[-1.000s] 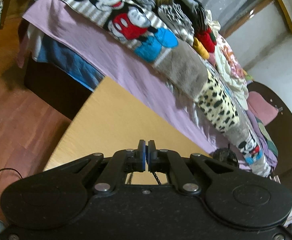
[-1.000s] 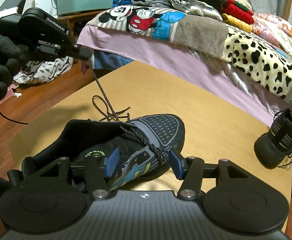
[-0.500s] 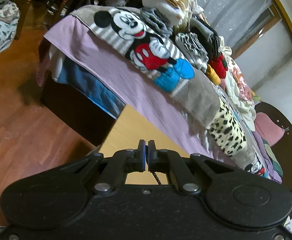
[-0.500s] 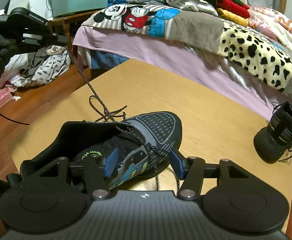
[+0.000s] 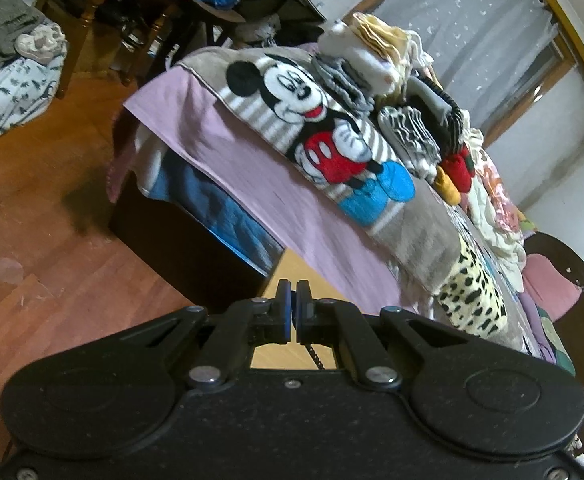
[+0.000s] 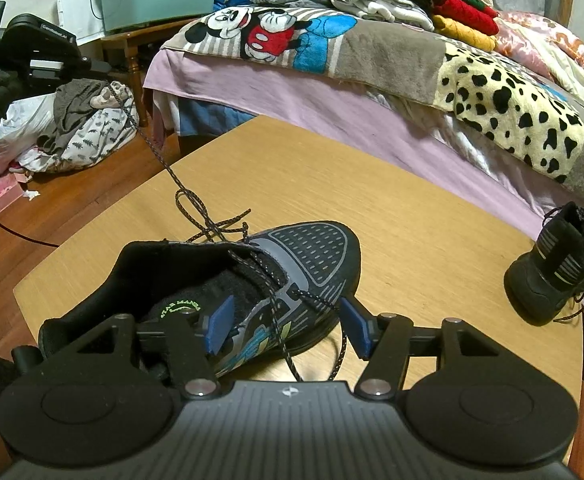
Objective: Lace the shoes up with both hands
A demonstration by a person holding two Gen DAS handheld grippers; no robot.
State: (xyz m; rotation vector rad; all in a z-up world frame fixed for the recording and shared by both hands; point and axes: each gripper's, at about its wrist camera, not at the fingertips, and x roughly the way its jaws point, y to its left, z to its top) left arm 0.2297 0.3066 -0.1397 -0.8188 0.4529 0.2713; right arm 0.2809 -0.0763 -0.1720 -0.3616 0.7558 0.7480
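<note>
A dark grey and black sneaker (image 6: 292, 264) lies on the wooden table (image 6: 392, 208), toe pointing away. My left gripper (image 5: 293, 312) is shut on the speckled black shoelace (image 5: 315, 356). In the right wrist view the left gripper (image 6: 95, 66) is up at the far left, beyond the table edge, and the lace (image 6: 151, 144) runs taut from it down to the shoe's eyelets, with a loose knot near the tongue. My right gripper (image 6: 285, 326) is open, its blue pads (image 6: 219, 322) on either side of the shoe's near side and a lace end.
A second black shoe (image 6: 552, 276) stands at the table's right edge. A bed (image 6: 332, 92) with a Mickey Mouse blanket and piled clothes runs behind the table. Clothes bags (image 6: 79, 132) and a wooden chair sit on the floor at left.
My left gripper has moved up and to the left, away from the table, pulling the lace longer and tighter. The right gripper has stayed open over the shoe.
</note>
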